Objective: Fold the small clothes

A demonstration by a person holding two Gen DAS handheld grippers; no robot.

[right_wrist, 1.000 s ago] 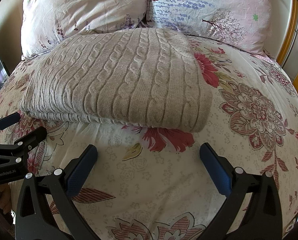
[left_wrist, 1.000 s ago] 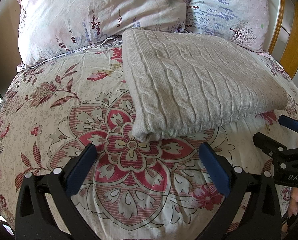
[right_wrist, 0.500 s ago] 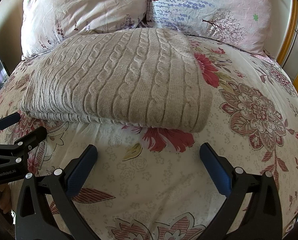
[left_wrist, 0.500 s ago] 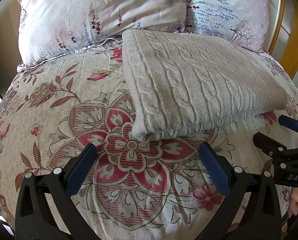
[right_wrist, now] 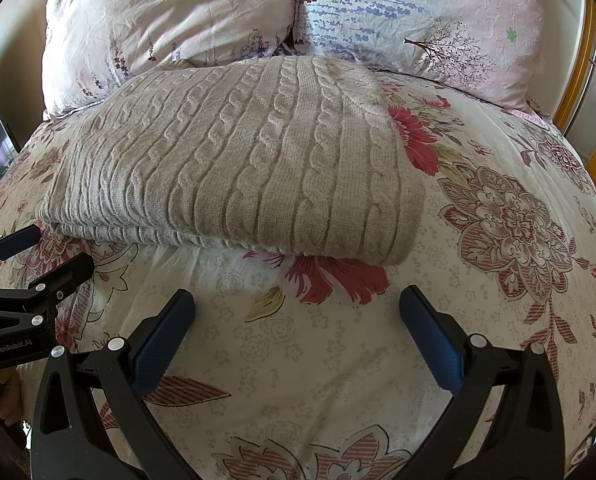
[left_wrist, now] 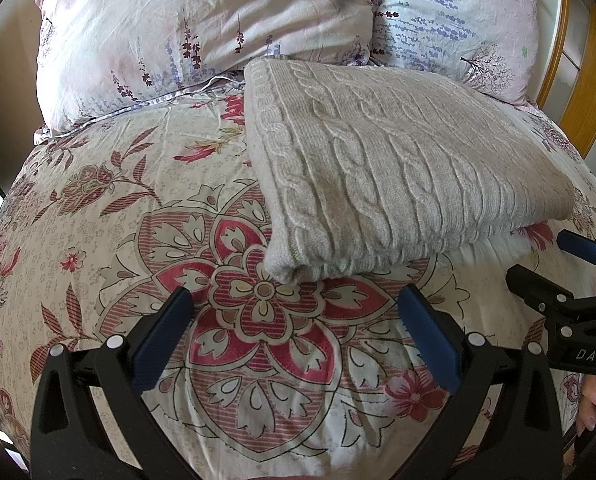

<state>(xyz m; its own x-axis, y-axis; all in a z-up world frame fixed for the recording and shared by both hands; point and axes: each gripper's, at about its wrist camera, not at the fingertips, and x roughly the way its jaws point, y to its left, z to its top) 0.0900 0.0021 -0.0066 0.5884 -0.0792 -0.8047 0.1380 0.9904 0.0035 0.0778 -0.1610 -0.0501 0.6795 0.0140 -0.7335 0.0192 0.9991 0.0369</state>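
Nothing has shifted since the earlier frames: both tools hover where they were and the sweater lies as it did.

The beige cable-knit sweater (left_wrist: 398,172) is folded into a thick rectangle on the floral duvet (left_wrist: 110,208) of the bed, its far edge touching the two pillows (left_wrist: 202,28) at the head. From the left wrist view the folded corner nearest the camera shows stacked layers, with a thin white edge peeking out beneath. From the right wrist view the same bundle (right_wrist: 234,164) spreads across the upper left, its ribbed lower edge facing the camera.

The left tool (left_wrist: 294,320) is spread wide and empty, its blue-padded fingers (left_wrist: 162,336) just short of the sweater's near corner and above a large red flower print. The right tool (right_wrist: 296,320) is likewise released and holds nothing, hanging over bare duvet (right_wrist: 498,220) near the sweater's front edge but apart from it.

Each tool shows in the other's view: the right one (left_wrist: 558,260) at the right border of the left camera, the left one (right_wrist: 42,252) at the left border of the right camera. A fingertip (left_wrist: 590,396) shows below the right tool, probably the person's hand gripping it, though little is visible. Wooden framing (left_wrist: 586,60) stands beyond the pillows on the right.
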